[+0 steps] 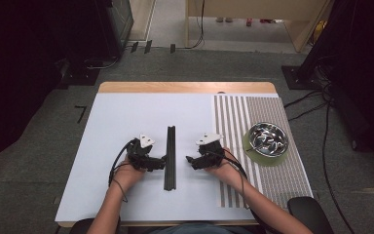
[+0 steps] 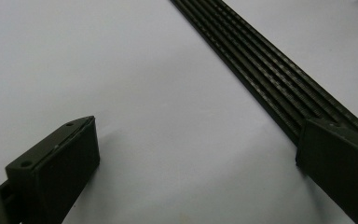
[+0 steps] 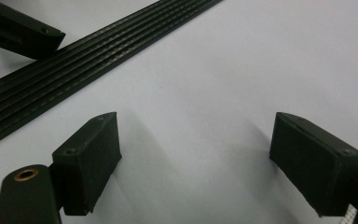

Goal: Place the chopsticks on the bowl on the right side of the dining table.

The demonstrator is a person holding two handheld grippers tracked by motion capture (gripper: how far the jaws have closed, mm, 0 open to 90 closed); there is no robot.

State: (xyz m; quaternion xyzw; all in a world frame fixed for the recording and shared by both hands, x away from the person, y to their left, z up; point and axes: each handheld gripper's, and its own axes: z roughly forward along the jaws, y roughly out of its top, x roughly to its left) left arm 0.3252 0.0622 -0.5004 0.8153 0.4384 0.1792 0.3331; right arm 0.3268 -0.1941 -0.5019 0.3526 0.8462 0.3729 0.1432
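From the high view I see my left gripper (image 1: 159, 161) and my right gripper (image 1: 191, 160) low on the white table (image 1: 121, 117), one on each side of the black rods (image 1: 170, 157). The rods lie in a tight bunch in the middle, running from 12 o'clock to 6 o'clock. My left gripper sits at their 9 o'clock side and its tip looks like it is touching them. My right gripper sits at their 3 o'clock side, near but apart. A shiny bowl (image 1: 268, 139) rests on a green ring on the striped mat (image 1: 236, 117), off toward 3 o'clock, well apart from my hands. In the left gripper view my left gripper (image 2: 200, 156) has its jaws spread wide. One jaw sits right on the rods (image 2: 261, 70) at 4 o'clock and the other jaw rests on bare table at 8 o'clock. Nothing is pinched. In the right gripper view my right gripper (image 3: 193, 163) is spread wide too, with only white table between its jaws. The rods (image 3: 74, 60) cross up at 10 o'clock, and a jaw of the other gripper pokes in at 11 o'clock. I think I am at the reaching step, getting ready to pick up the rods. Next I think I need to slide the left gripper over so the rods sit between both jaws, then squeeze.
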